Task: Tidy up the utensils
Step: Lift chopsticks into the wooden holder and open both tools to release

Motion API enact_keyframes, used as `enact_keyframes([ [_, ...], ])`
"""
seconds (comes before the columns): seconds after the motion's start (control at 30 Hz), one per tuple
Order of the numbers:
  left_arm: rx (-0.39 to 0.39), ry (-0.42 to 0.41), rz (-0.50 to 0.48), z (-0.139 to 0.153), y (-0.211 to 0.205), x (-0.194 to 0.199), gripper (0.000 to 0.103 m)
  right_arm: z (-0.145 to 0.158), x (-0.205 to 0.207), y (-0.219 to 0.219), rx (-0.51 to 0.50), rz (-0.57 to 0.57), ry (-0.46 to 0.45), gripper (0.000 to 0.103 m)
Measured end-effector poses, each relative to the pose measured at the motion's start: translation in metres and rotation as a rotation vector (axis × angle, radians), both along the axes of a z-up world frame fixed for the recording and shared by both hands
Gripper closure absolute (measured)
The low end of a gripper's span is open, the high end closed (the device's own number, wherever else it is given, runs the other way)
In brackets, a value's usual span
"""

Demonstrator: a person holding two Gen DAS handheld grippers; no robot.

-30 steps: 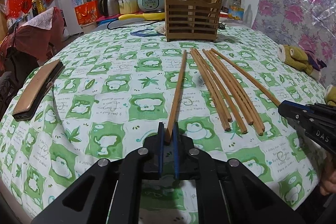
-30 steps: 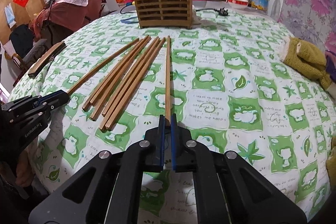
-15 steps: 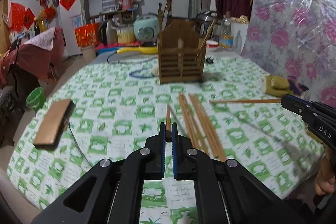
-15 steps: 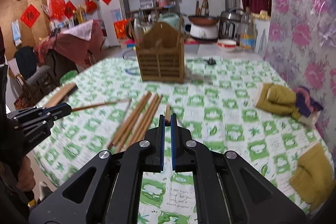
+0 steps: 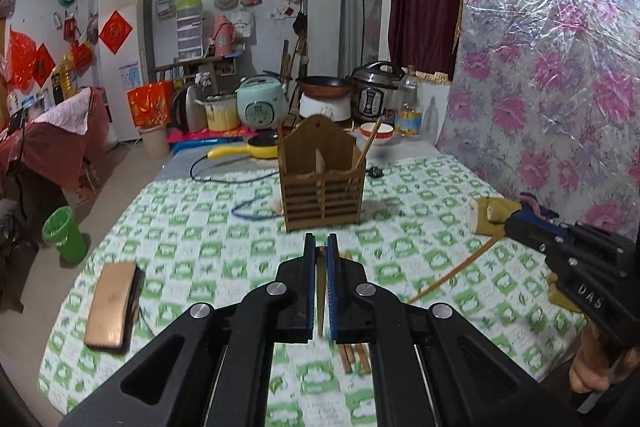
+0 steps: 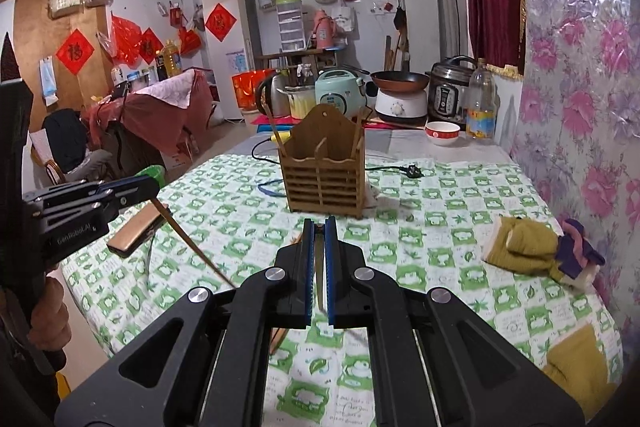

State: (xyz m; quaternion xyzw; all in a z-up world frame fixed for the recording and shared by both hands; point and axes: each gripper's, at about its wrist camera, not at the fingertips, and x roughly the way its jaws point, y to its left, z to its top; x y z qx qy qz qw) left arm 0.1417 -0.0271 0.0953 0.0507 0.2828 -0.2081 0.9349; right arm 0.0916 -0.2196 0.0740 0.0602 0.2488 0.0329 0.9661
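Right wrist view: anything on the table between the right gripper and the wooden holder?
Nothing: only bare green-checked tablecloth separates right gripper from wooden holder.

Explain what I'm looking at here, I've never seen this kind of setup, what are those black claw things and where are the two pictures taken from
No robot here: a person holds a two-finger clamp tool in each hand, and each tool carries a wide-angle camera looking along its fingers. One picture comes from the left gripper, the other from the right gripper; each also shows the other tool off to the side. Both are shut, each on a single wooden chopstick: the left chopstick and the right chopstick, both held above the table. The green-checked tablecloth carries a slatted wooden holder with a few sticks already in it, loose chopsticks, a brown case and yellow cloths.
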Motion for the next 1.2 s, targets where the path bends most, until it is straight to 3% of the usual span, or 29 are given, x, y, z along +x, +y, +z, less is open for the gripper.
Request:
enact_keyframes([
  [0.33, 0.004, -0.056, -0.031, 0.041, -0.032, 0.064, 0.097, 0.027, 0.062, -0.006, 0.004, 0.016, -0.017, 0.097],
  [0.7, -0.082, -0.128, 0.036, 0.098, -0.049, 0.167, 0.097, 0.097, 0.166, -0.021, 0.052, -0.039, -0.172, 0.097],
  [0.83, -0.105, -0.129, 0.059, 0.092, -0.054, 0.200, 0.097, 0.103, 0.196, -0.021, 0.039, -0.091, -0.237, 0.097],
  [0.97, -0.085, -0.068, 0.073, 0.052, -0.059, 0.230, 0.097, 0.075, 0.229, -0.018, 0.026, -0.099, -0.206, 0.097],
  [1.03, -0.055, -0.008, 0.085, 0.028, -0.060, 0.242, 0.088, 0.053, 0.246, -0.016, 0.027, -0.069, -0.133, 0.096],
  [1.07, -0.040, 0.026, 0.096, 0.017, -0.059, 0.247, 0.076, 0.042, 0.252, -0.016, 0.030, -0.054, -0.093, 0.093],
  [1.1, -0.041, 0.035, 0.101, 0.014, -0.056, 0.248, 0.066, 0.037, 0.254, -0.016, 0.033, -0.050, -0.078, 0.092],
  [1.2, -0.051, 0.006, 0.117, 0.020, -0.043, 0.238, 0.049, 0.037, 0.244, -0.014, 0.010, -0.049, -0.088, 0.088],
])
